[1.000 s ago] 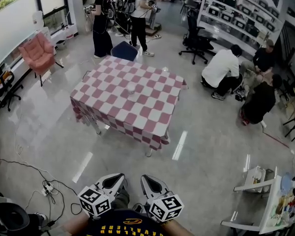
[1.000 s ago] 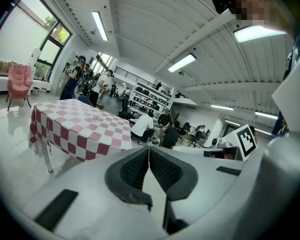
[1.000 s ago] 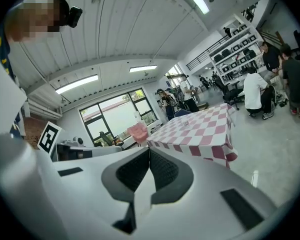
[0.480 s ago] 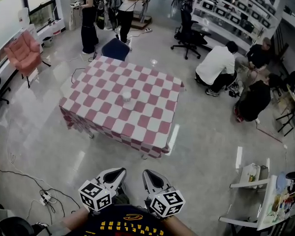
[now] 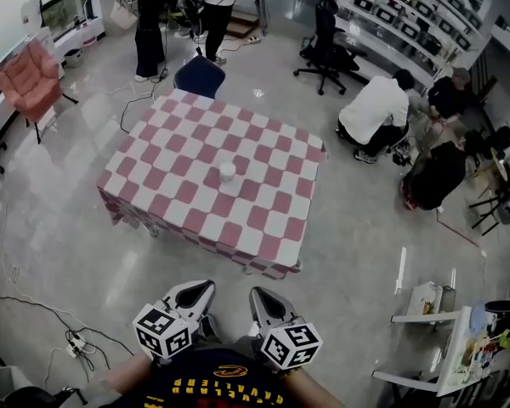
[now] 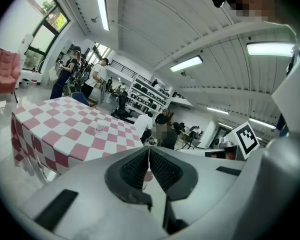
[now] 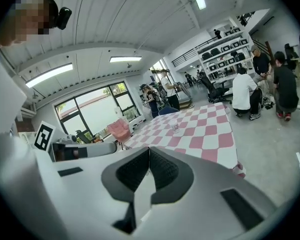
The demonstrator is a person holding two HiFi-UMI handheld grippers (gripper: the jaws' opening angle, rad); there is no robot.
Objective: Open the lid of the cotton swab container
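A small clear cotton swab container [image 5: 227,172] with a white lid stands upright near the middle of a table [image 5: 272,221] covered in a pink-and-white checked cloth. It shows small in the left gripper view [image 6: 99,129] and in the right gripper view [image 7: 176,127]. My left gripper [image 5: 197,292] and right gripper [image 5: 262,299] are held side by side close to my body, well short of the table. Both are shut with nothing between the jaws [image 6: 149,149] [image 7: 149,151].
Grey floor lies between me and the table. Two people [image 5: 376,113] crouch on the floor to the right of the table. Others stand beyond it [image 5: 149,19]. A pink armchair [image 5: 34,75] is at left, a black office chair [image 5: 327,49] behind, cables [image 5: 72,342] at lower left, a white rack [image 5: 433,347] at lower right.
The table and the container have come closer and lower in the head view as I walk toward them. The grippers stay shut and in the same place near my body.
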